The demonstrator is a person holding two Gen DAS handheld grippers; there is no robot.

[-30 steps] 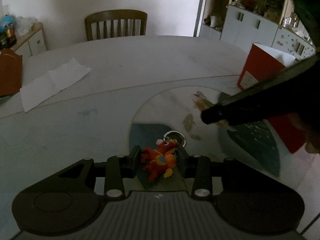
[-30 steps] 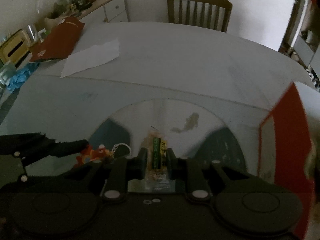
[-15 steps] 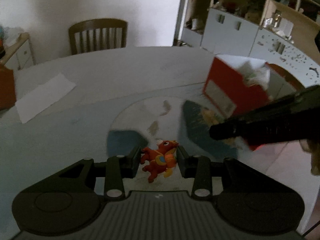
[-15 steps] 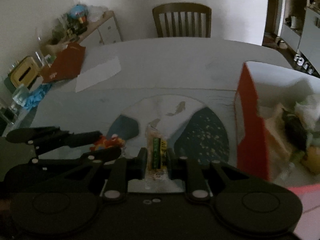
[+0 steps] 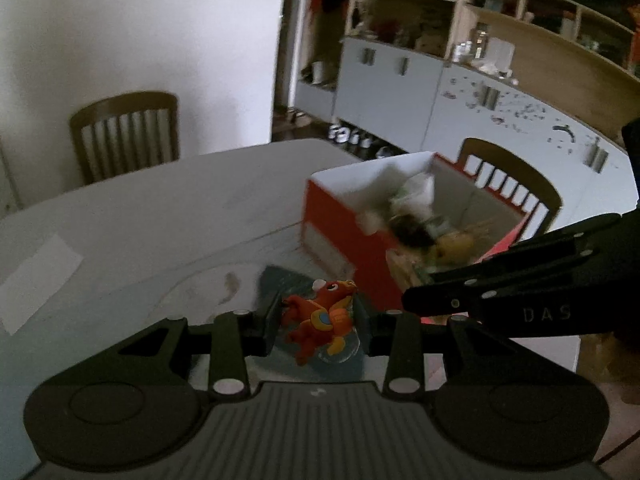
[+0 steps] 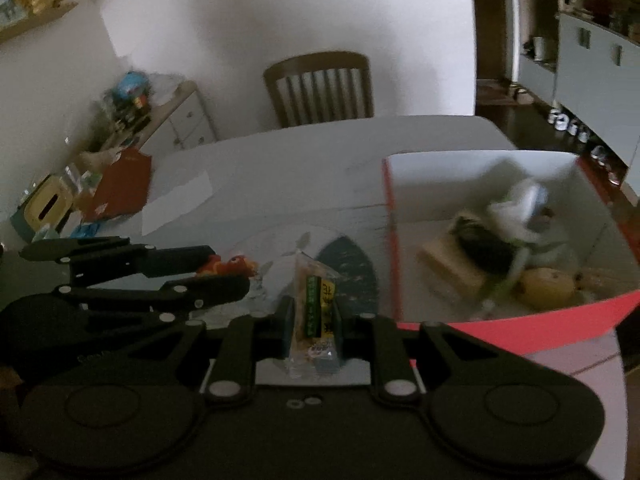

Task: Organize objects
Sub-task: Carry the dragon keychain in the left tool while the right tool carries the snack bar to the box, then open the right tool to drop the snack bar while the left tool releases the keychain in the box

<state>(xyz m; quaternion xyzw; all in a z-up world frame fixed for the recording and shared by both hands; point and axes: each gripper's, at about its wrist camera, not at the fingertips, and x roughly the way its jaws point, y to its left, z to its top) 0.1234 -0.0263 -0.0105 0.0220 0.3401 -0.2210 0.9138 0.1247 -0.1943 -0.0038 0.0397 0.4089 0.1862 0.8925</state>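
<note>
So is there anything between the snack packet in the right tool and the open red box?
Nothing visible. The snack packet is held in the right tool, and the red box stands just to its right, open on top.

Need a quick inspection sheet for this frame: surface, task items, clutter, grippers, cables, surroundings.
Surface: pale table with a round fish-pattern inlay.
Job's things: red dragon toy and snack packet, both held off the table; open red box to the right, already holding mixed items, blurred.
Clutter: white paper sheet; dark red folder at the table's far left edge.
Grippers: left gripper shut on the toy; right gripper shut on the packet.
Cables: nothing seen.
Surroundings: wooden chair behind the table, second chair behind the box, cabinets, cluttered sideboard.
</note>
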